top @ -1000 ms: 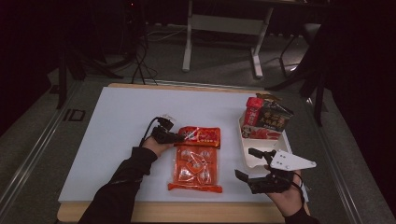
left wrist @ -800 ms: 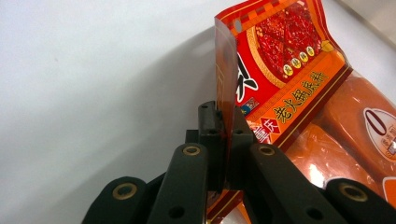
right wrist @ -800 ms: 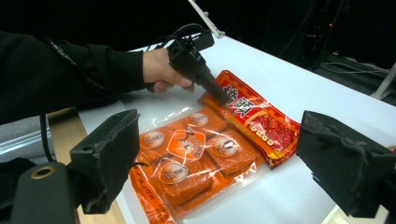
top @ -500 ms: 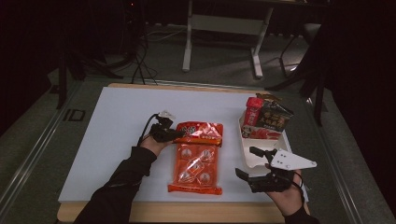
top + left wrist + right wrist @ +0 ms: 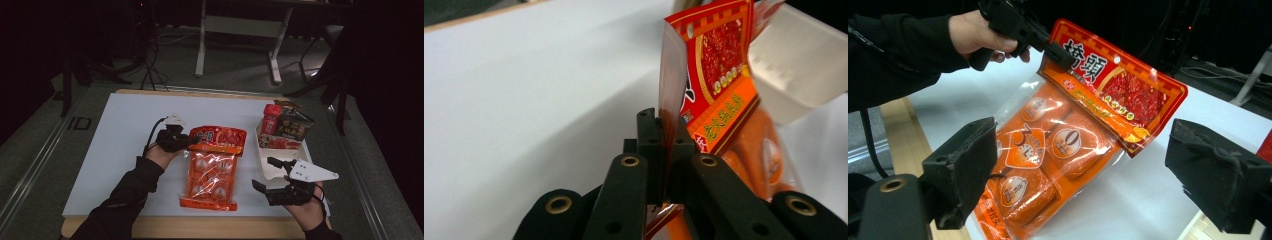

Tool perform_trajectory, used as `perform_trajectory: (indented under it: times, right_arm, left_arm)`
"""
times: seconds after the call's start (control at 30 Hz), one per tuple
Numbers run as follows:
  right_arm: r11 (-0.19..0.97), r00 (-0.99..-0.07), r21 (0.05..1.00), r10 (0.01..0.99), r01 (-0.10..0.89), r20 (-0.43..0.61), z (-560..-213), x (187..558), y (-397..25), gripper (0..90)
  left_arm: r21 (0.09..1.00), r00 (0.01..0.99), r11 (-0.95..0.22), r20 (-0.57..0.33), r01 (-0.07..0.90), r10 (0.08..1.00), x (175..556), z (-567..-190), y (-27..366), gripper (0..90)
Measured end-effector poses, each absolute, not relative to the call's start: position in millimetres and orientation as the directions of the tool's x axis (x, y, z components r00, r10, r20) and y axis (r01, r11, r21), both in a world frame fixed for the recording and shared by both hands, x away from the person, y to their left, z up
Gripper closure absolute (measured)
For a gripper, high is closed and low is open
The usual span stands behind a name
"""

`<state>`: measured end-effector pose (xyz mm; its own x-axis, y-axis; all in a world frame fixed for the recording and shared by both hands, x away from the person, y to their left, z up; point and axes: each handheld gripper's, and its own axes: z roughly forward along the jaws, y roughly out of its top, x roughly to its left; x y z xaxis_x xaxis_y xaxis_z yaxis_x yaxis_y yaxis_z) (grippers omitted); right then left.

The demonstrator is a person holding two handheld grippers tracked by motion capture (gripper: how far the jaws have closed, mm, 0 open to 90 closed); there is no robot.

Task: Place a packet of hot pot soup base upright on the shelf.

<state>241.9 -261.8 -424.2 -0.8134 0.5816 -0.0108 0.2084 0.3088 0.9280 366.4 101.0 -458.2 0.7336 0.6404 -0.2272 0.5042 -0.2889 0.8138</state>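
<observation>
One white table (image 5: 115, 150) carries everything, its wooden edge showing along the near side. On it lies the orange snack bag (image 5: 212, 170), its red top lifted off the surface (the lower part rests flat). A white tray (image 5: 267, 167) of packets stands just beside the bag, on the right. The left gripper (image 5: 186, 143) has its jaws pinched on the bag's upper left corner (image 5: 664, 127). The right gripper (image 5: 272, 175) hovers near the table's front edge beside the bag, jaws spread wide, holding nothing.
</observation>
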Motion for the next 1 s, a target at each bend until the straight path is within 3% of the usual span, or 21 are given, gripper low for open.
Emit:
perform_trajectory:
  times: [1.0]
  right_arm:
    - [0.309,-0.806,0.929,0.592,0.203,-0.020,-425.4,244.7,-264.4,16.4]
  left_arm:
    - [0.892,0.815,-0.249,-0.192,0.376,0.546,312.0,-418.3,94.3,89.6]
